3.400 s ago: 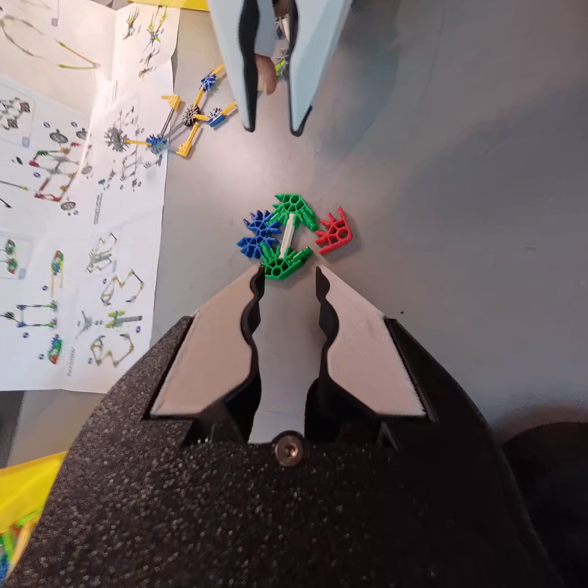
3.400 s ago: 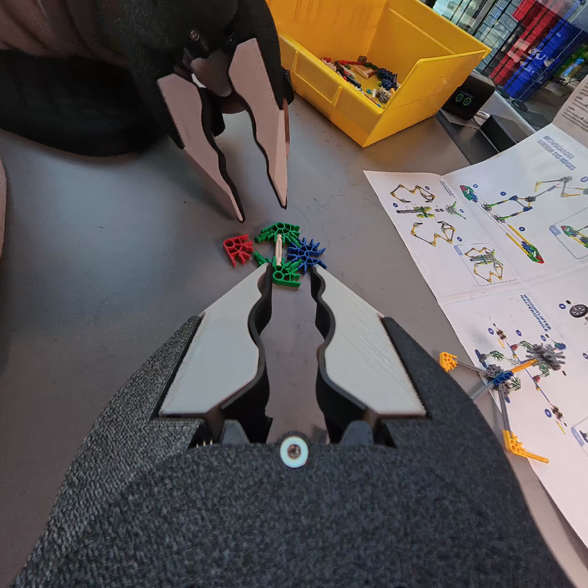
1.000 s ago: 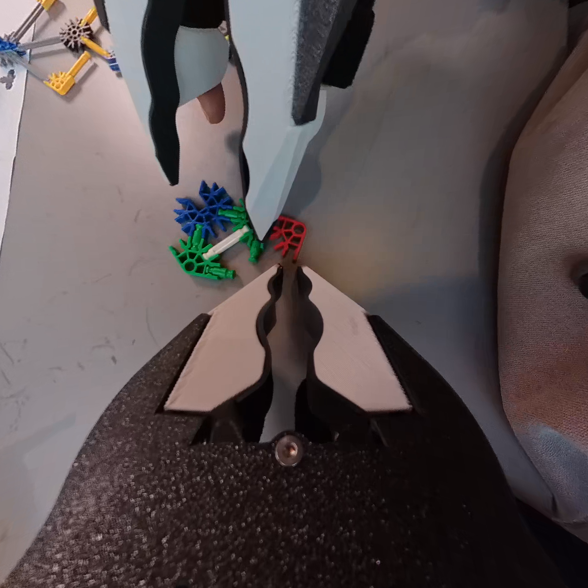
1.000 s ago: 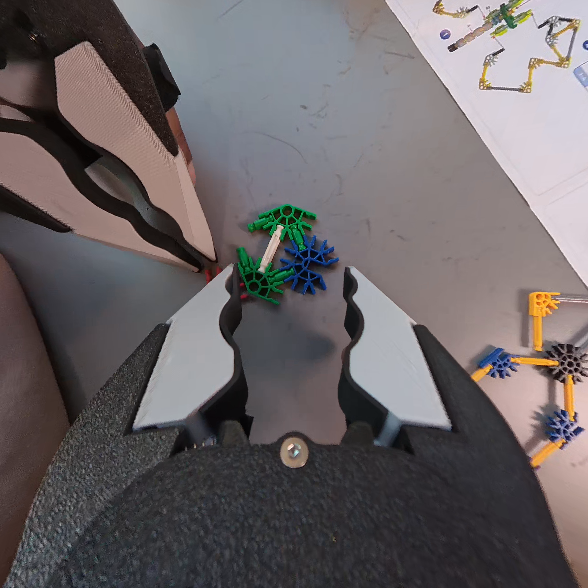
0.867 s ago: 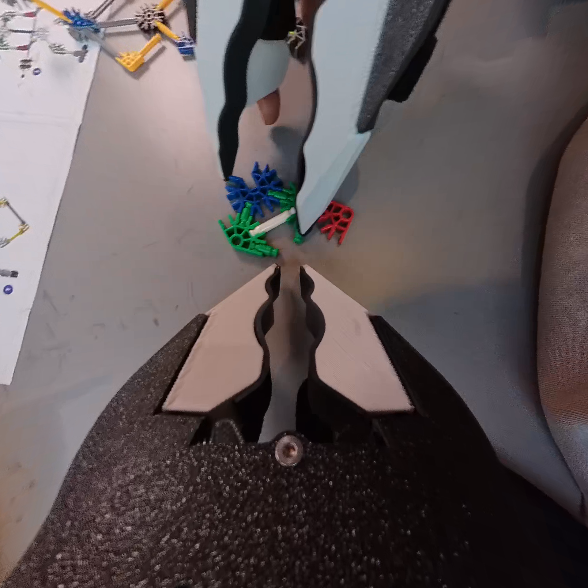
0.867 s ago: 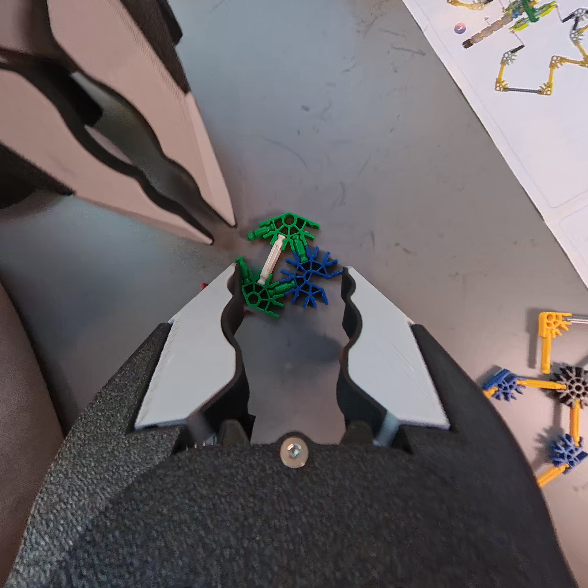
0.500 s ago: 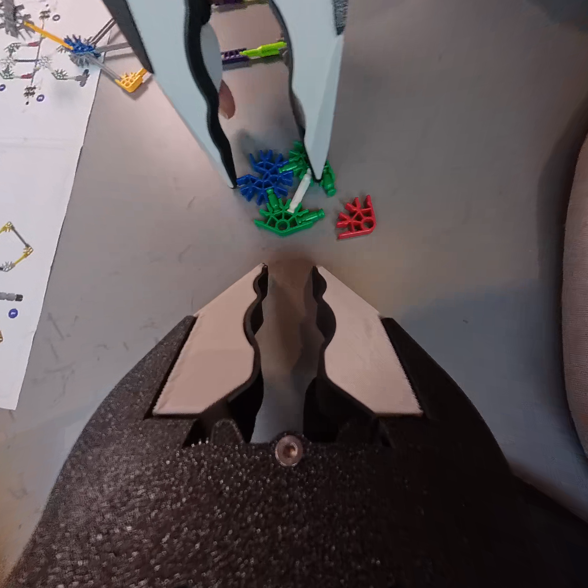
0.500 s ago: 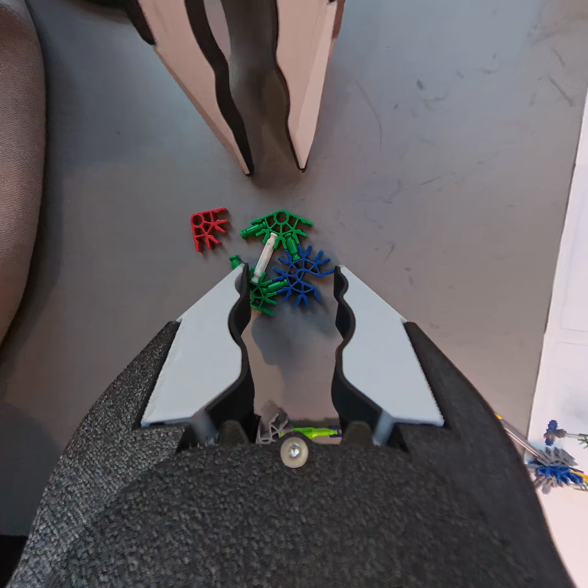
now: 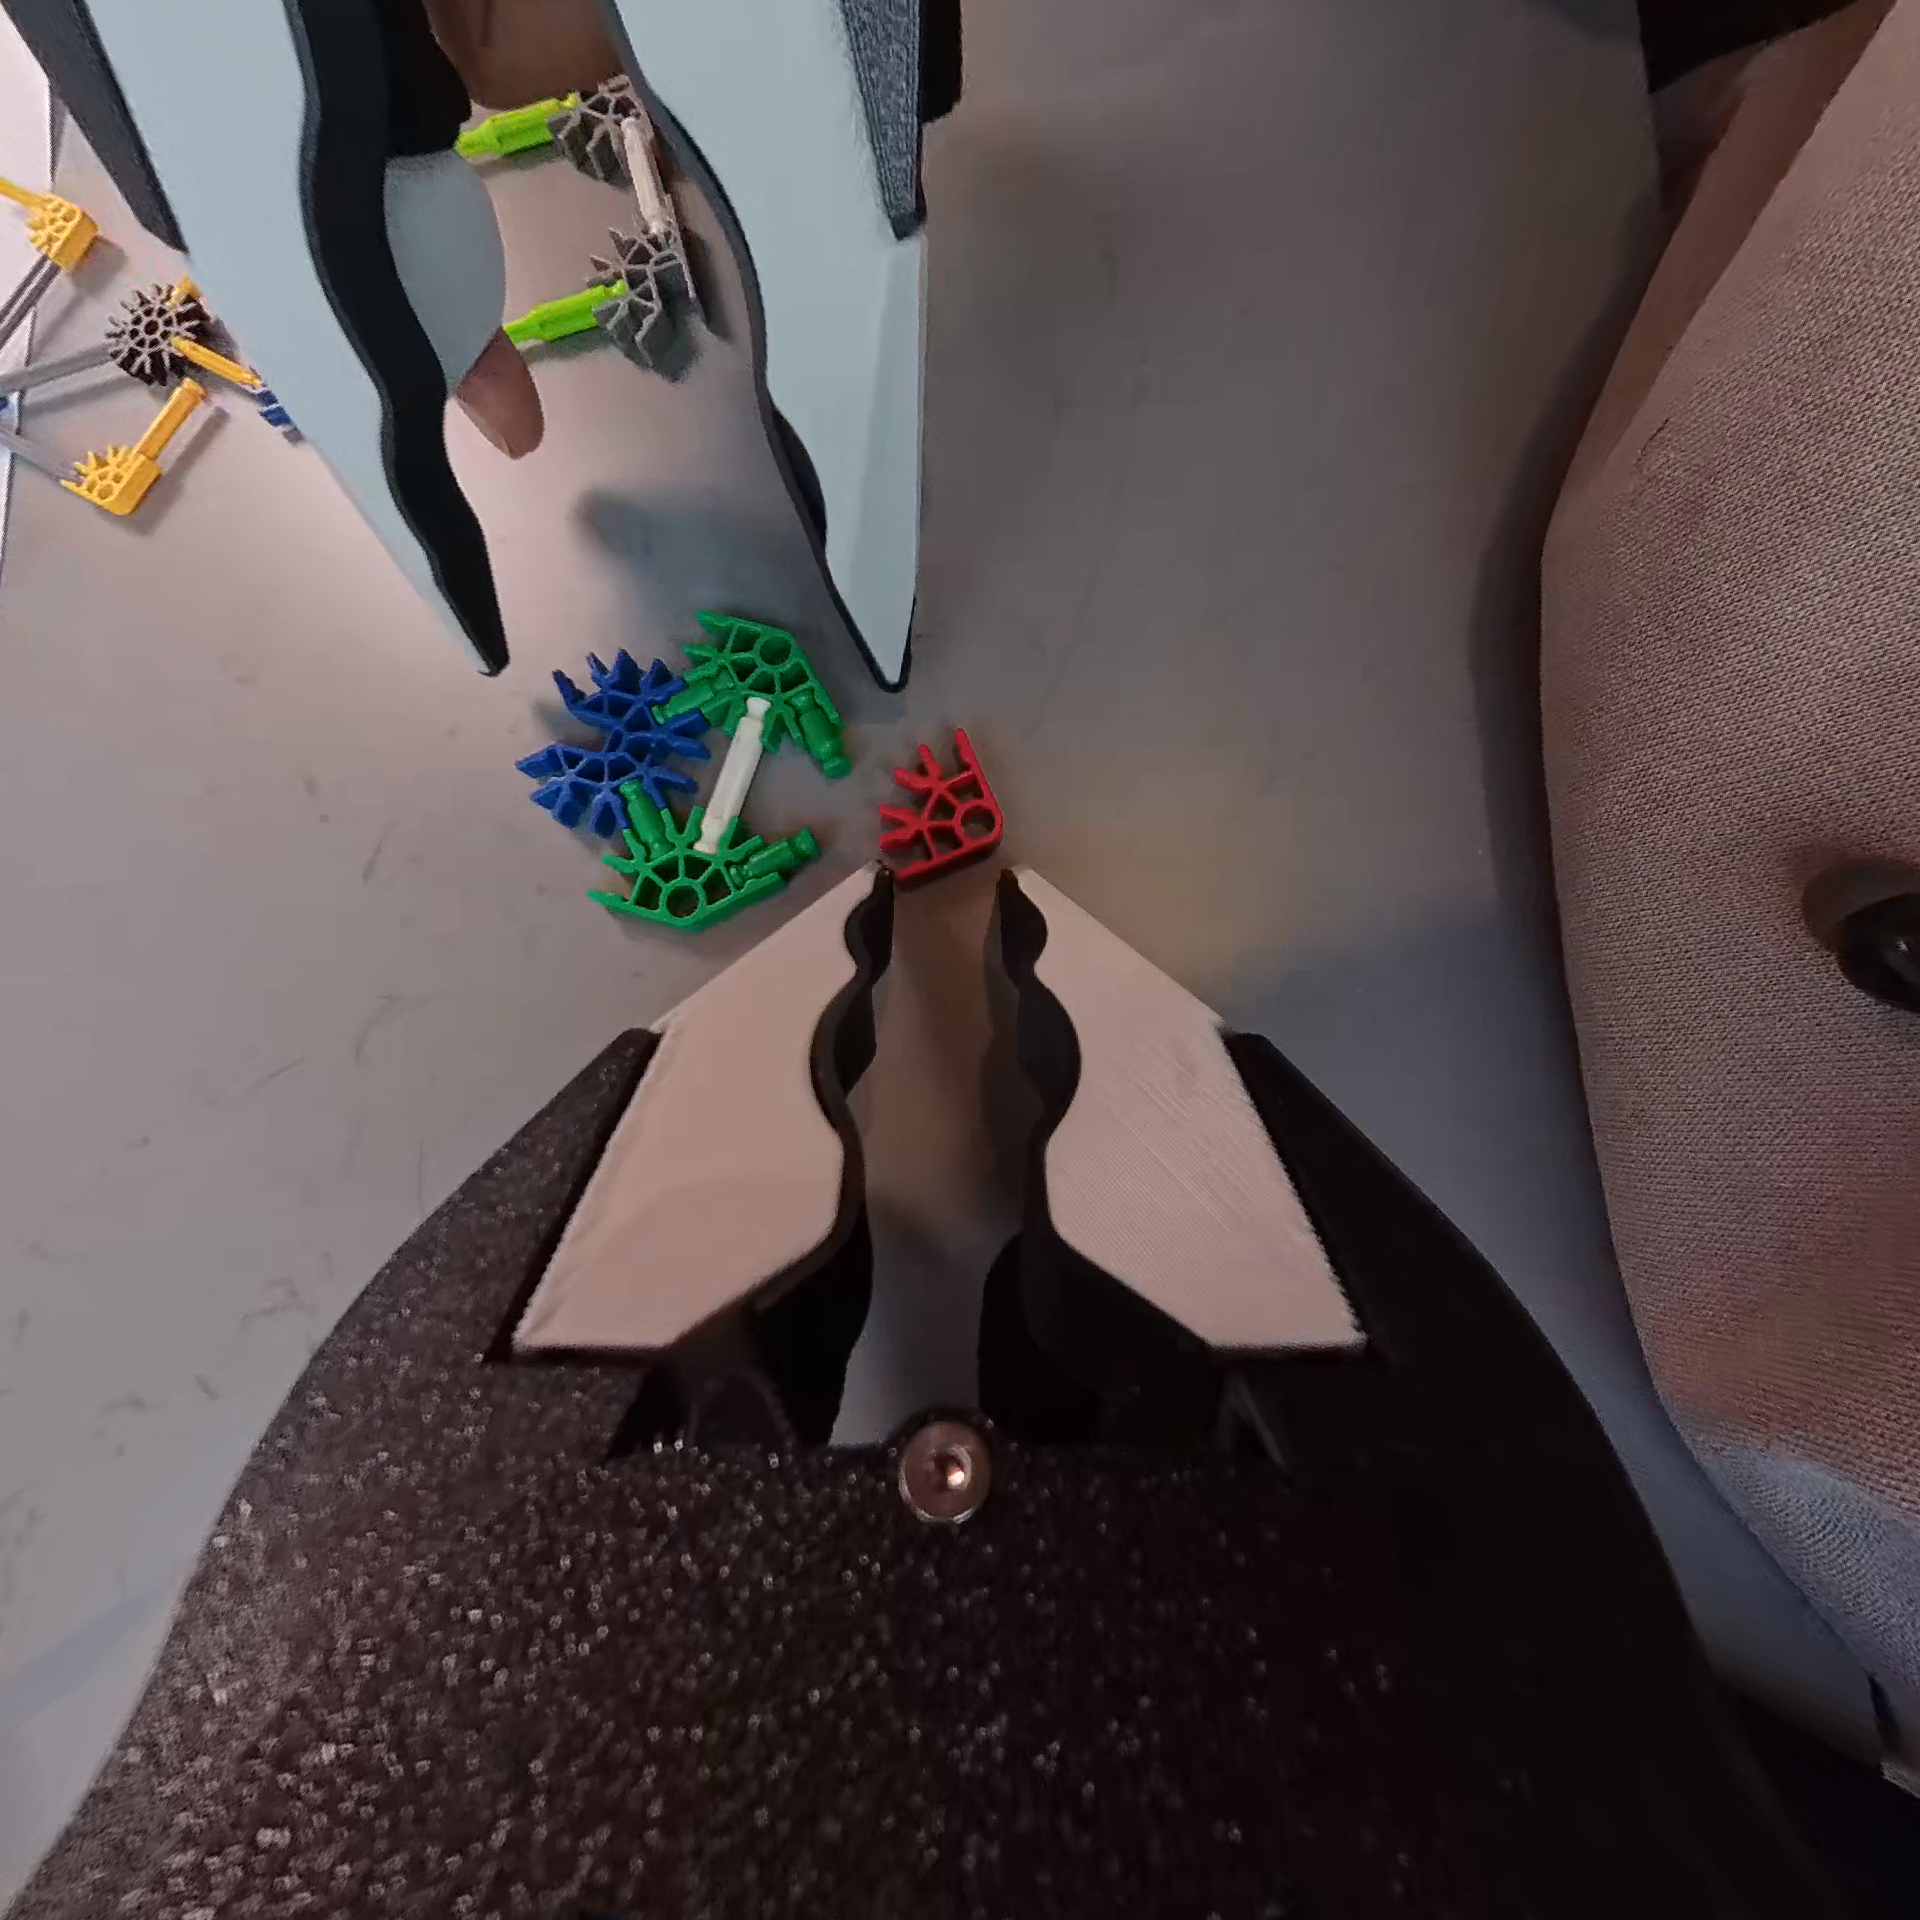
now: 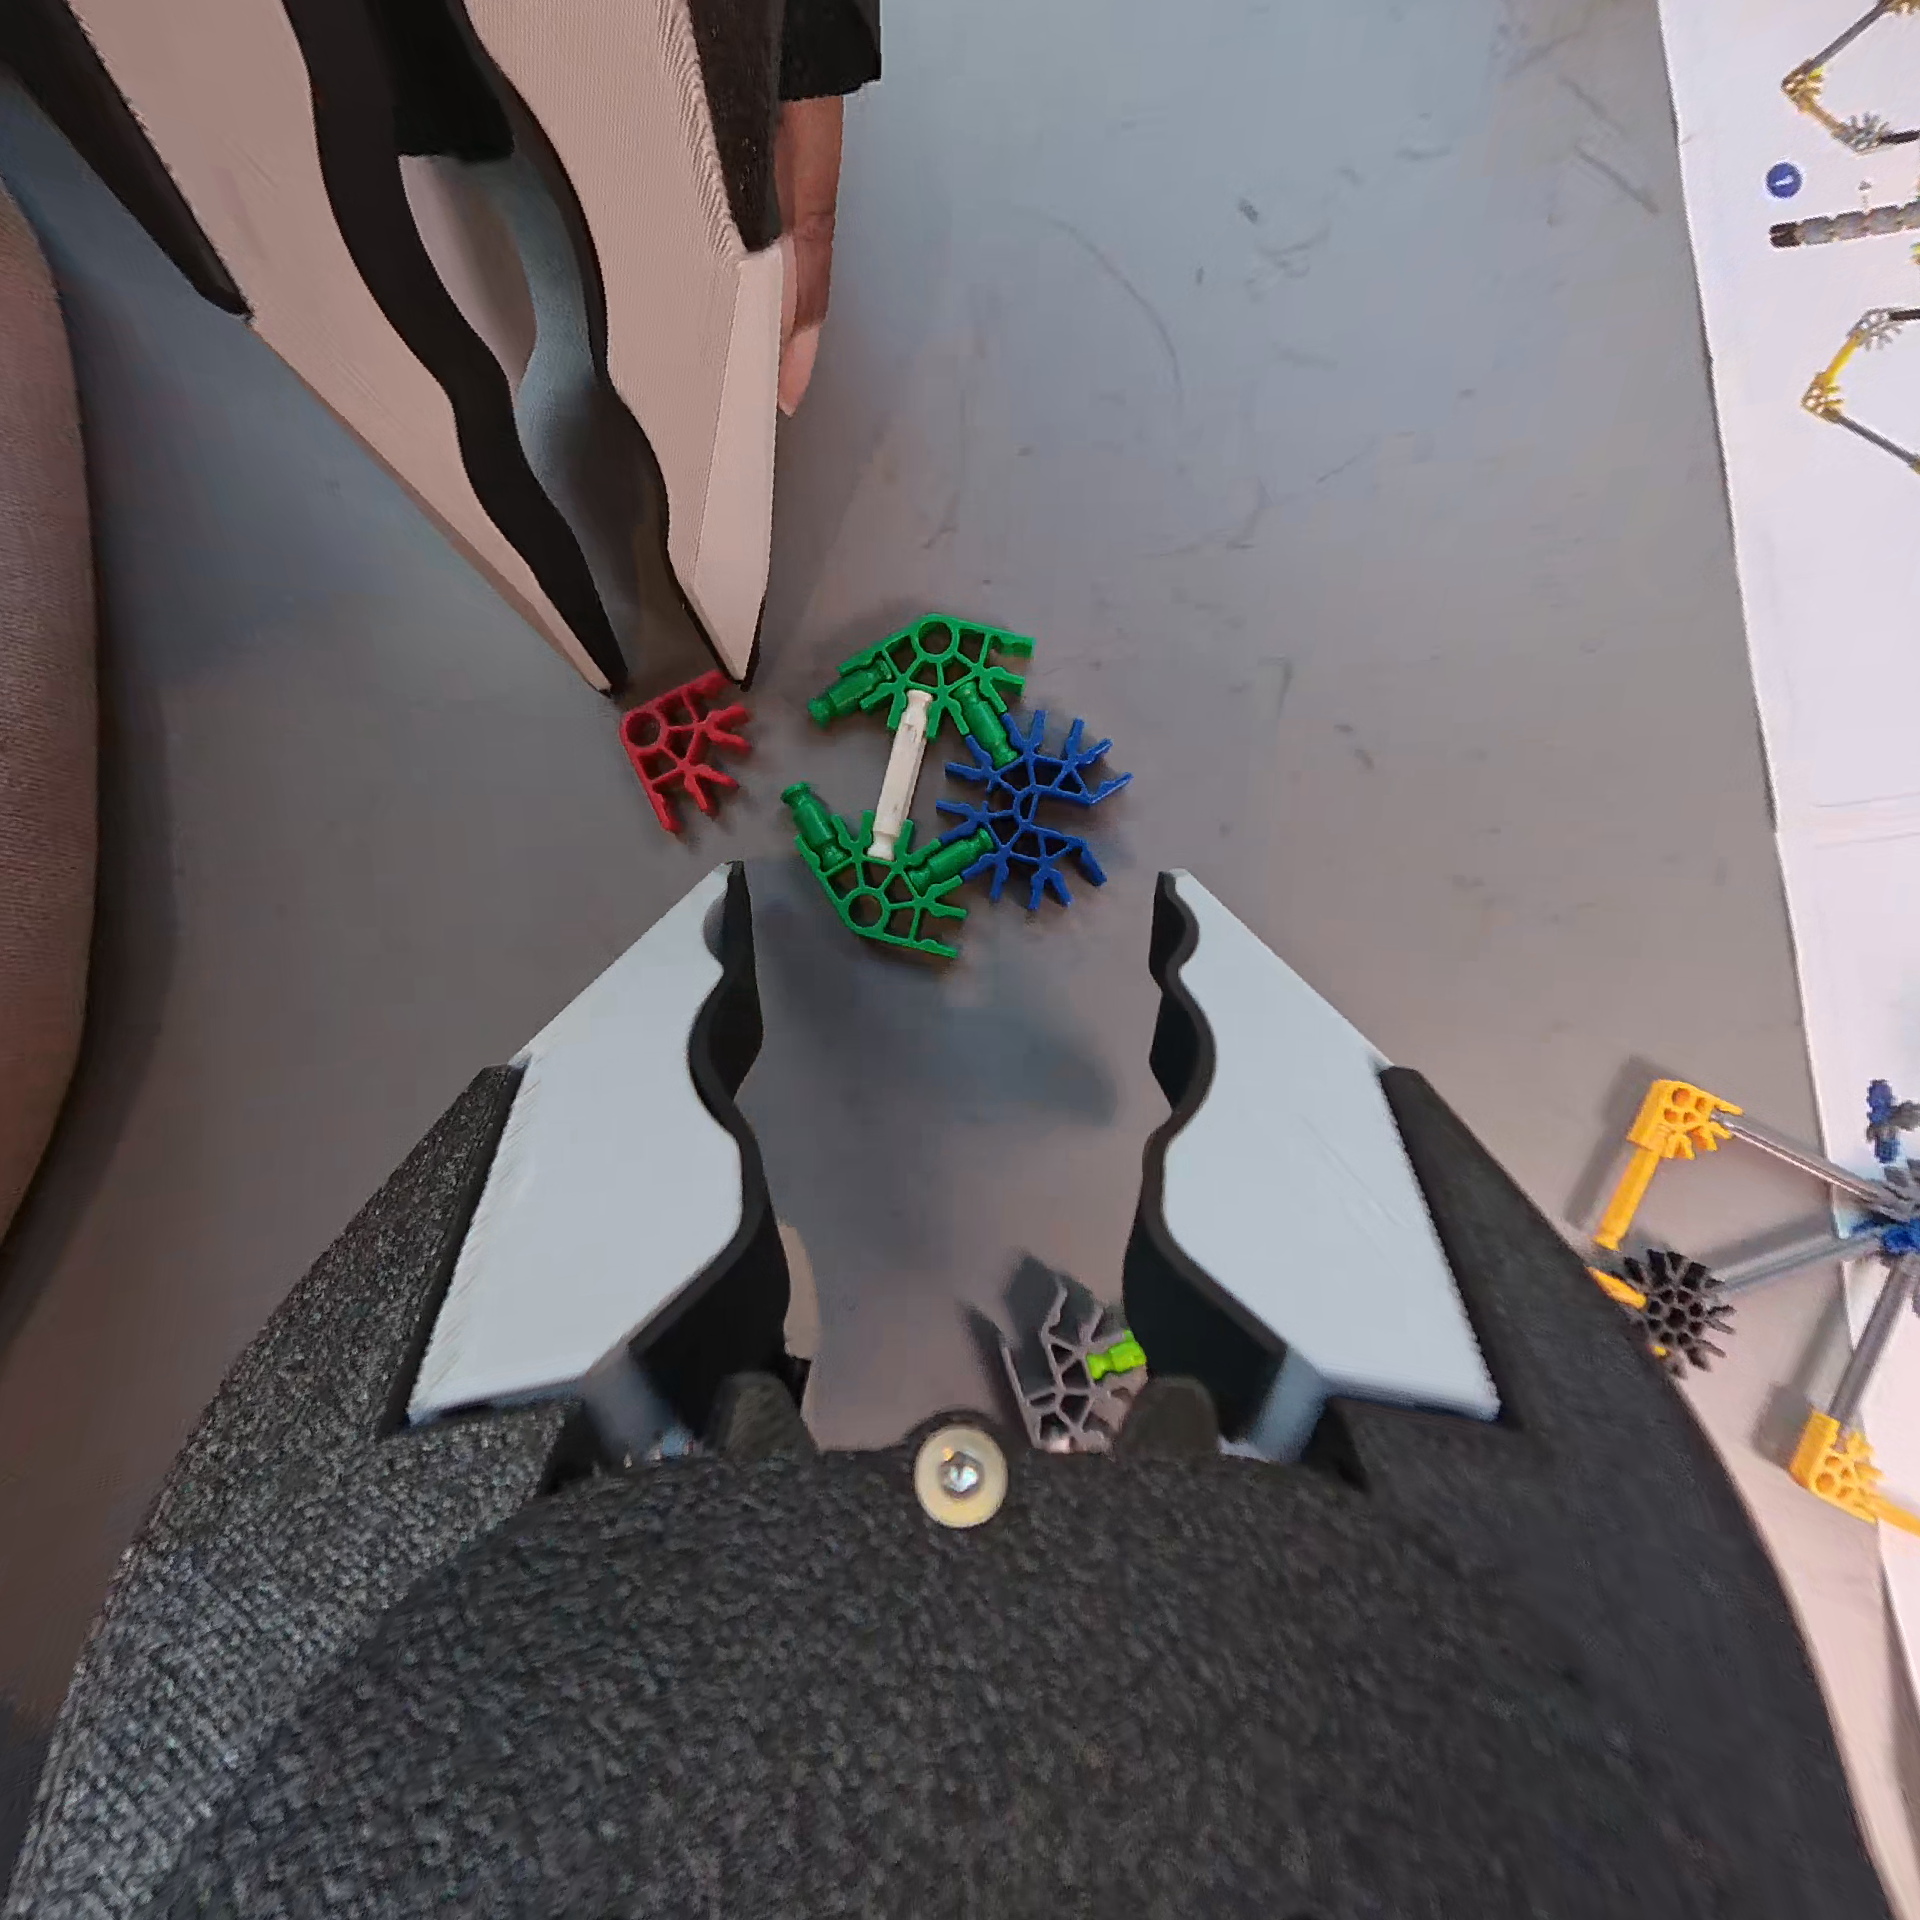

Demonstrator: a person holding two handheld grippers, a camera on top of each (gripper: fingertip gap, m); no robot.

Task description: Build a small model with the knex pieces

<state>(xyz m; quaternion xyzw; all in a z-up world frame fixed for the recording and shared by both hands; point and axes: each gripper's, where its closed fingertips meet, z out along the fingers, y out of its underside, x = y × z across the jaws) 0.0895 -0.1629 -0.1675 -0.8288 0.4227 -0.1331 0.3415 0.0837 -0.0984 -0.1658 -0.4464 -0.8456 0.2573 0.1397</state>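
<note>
My left tongs (image 9: 940, 883) sit low over the grey worktop (image 9: 260, 935), jaws parted only narrowly and empty, tips just beside the red connector (image 9: 945, 816). Right of it in the right wrist view lies the green, white and blue assembly (image 10: 951, 795): two green connectors joined by a white rod, blue snowflake connector attached. My right tongs (image 10: 945, 888) are spread wide and hold nothing, tips just short of that assembly. A grey and lime piece (image 10: 1070, 1361) lies near their base. Farther right: yellow, black and blue rod structure (image 10: 1704, 1278), instruction sheet (image 10: 1829, 623).
</note>
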